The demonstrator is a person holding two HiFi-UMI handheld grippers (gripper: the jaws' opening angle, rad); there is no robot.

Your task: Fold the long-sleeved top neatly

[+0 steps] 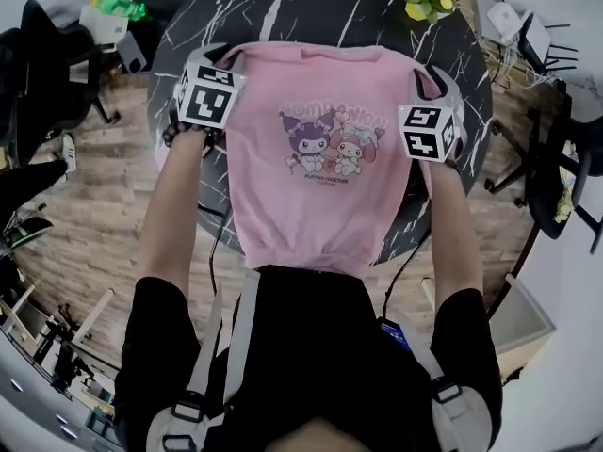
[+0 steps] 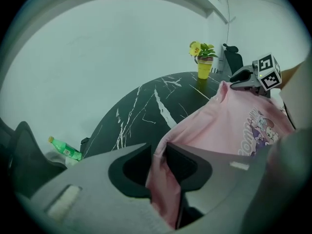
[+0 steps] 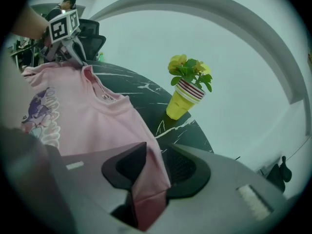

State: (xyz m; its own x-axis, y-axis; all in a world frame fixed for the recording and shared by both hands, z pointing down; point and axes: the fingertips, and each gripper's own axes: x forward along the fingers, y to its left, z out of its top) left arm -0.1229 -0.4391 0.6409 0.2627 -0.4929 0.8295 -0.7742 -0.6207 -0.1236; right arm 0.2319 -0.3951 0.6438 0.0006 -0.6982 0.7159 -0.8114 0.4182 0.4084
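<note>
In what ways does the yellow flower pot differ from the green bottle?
The flower pot is yellow with a striped rim and holds a plant; the bottle is green and slim. The flower pot stands on the black table; the bottle rests off it, beyond its edge. Both are clear of the pink top.

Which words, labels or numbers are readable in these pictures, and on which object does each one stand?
"PLAYING TOGETHER": small print under the cartoon figures on the pink long-sleeved top.
Arched word above them: perhaps "COMPANION", blurred.
Label of the green plastic bottle: too small to read.
</note>
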